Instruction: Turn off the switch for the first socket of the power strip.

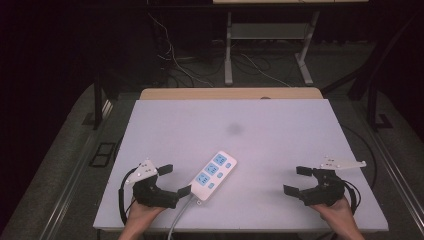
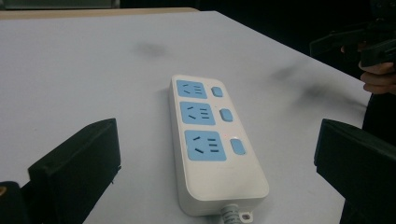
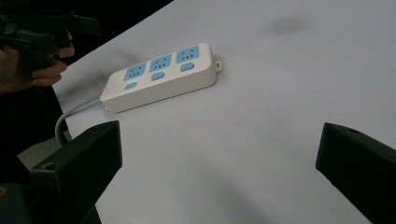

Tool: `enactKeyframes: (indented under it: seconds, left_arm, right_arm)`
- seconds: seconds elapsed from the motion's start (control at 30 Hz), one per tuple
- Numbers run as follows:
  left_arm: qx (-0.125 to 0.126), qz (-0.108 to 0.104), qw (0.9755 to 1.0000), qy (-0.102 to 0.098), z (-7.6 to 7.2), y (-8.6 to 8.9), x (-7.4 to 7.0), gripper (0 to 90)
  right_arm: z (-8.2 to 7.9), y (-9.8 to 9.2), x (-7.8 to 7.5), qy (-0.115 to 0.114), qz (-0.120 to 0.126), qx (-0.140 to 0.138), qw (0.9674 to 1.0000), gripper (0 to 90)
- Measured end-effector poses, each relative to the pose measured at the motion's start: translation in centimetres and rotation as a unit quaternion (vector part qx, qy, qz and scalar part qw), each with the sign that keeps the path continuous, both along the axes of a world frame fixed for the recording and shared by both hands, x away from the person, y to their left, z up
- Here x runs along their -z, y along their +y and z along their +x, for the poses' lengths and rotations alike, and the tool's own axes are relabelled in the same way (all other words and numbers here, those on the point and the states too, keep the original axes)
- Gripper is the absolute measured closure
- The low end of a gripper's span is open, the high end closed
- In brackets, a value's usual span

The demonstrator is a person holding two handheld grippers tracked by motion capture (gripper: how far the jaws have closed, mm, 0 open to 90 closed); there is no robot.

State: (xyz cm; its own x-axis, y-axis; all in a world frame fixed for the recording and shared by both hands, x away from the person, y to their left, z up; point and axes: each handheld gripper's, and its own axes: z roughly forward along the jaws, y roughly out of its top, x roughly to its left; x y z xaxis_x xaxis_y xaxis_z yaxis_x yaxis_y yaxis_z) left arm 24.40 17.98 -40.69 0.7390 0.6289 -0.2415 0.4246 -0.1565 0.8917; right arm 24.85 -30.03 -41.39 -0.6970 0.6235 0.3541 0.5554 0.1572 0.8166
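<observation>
Power strip (image 1: 214, 175): lay untouched on the table (image 1: 280, 115) — nothing seemingly begun.
Left gripper (image 1: 175, 180): spread wide, nearest it.
Right gripper (image 1: 297, 180): wide, empty — well apart.

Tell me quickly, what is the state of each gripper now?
Left gripper: open, holding nothing, beside the power strip.
Right gripper: open, holding nothing.

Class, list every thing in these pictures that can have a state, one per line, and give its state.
Power strip: flat on the table, sockets up, all three empty, nothing gripping it.
Cord: attached, trailing off the near edge.
Left gripper: open, beside the strip.
Right gripper: open, apart from it.
</observation>
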Motion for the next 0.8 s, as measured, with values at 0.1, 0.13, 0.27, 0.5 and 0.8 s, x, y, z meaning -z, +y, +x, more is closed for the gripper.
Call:
enactKeyframes:
  seconds: [0.1,0.13,0.27,0.5,0.8]
  left_arm:
    - [-0.001,0.001,1.0000,0.000,0.2,-0.1,-0.3,0.0]
    - [-0.003,0.003,1.0000,-0.001,0.3,-0.1,-0.5,0.0]
    - [0.000,0.009,0.9999,0.005,0.7,-0.3,-1.1,0.0]
    - [0.006,0.024,0.9995,0.019,1.6,-0.7,-1.5,0.0]
    - [0.023,0.044,0.9982,0.034,2.7,-1.5,-1.8,0.0]
  right_arm:
    - [0.0,0.0,0.0,0.000,0.000,0.001,1.0000,0.2]
    - [0.0,0.0,0.0,0.000,0.000,0.001,1.0000,0.2]
    - [0.0,-0.1,0.0,-0.001,0.001,0.004,1.0000,0.2]
    - [0.0,-0.2,0.0,0.000,0.001,0.006,1.0000,0.2]
    - [-0.1,-0.3,-0.1,0.001,0.002,0.006,1.0000,0.2]
